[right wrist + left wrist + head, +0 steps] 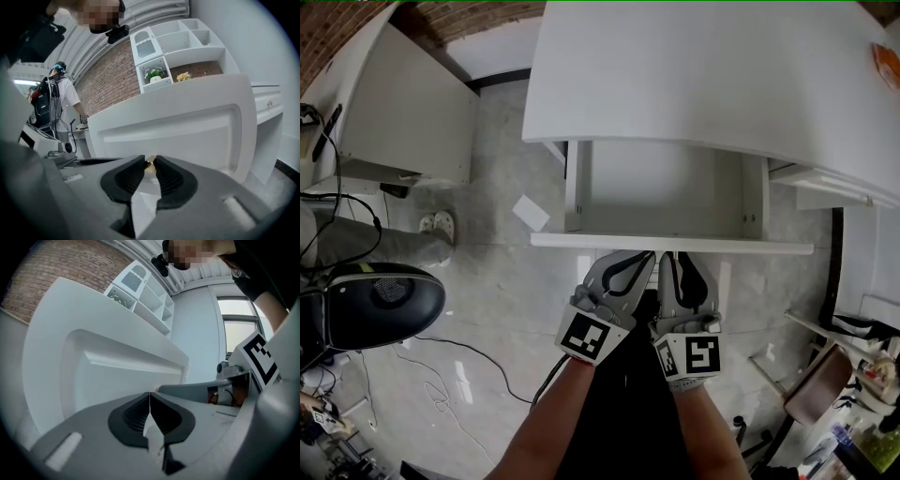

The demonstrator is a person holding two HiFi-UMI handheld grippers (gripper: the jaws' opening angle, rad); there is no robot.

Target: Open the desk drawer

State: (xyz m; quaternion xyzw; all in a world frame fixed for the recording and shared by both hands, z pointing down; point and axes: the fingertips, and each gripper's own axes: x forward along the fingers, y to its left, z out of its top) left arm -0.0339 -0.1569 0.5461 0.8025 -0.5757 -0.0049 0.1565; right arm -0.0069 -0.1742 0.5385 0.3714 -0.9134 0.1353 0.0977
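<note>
One brass knob point(149, 165) sits pinched in right gripper point(150, 161); left gripper point(149, 397) closed, empty beside it. Drawer point(670, 244) likely rigid, light, free-sliding; smooth knob may slip, only hold.

The floor point(487, 291) is grey stone with pale veins. A white sheet point(531, 213) lies on it, and a pair of light shoes point(438, 223) stands near the sheet, to its left. A black chair point(380, 305) is at the left edge, and a thin black cable point(469, 352) runs over the floor beside it. A white cabinet point(408, 112) stands before a brick wall point(337, 28). In the right gripper view a white shelf point(180, 40) against the bricks holds two small plants point(155, 74), and a person point(63, 101) in a white shirt stands at the left. The left gripper view shows a window point(236, 329).
</note>
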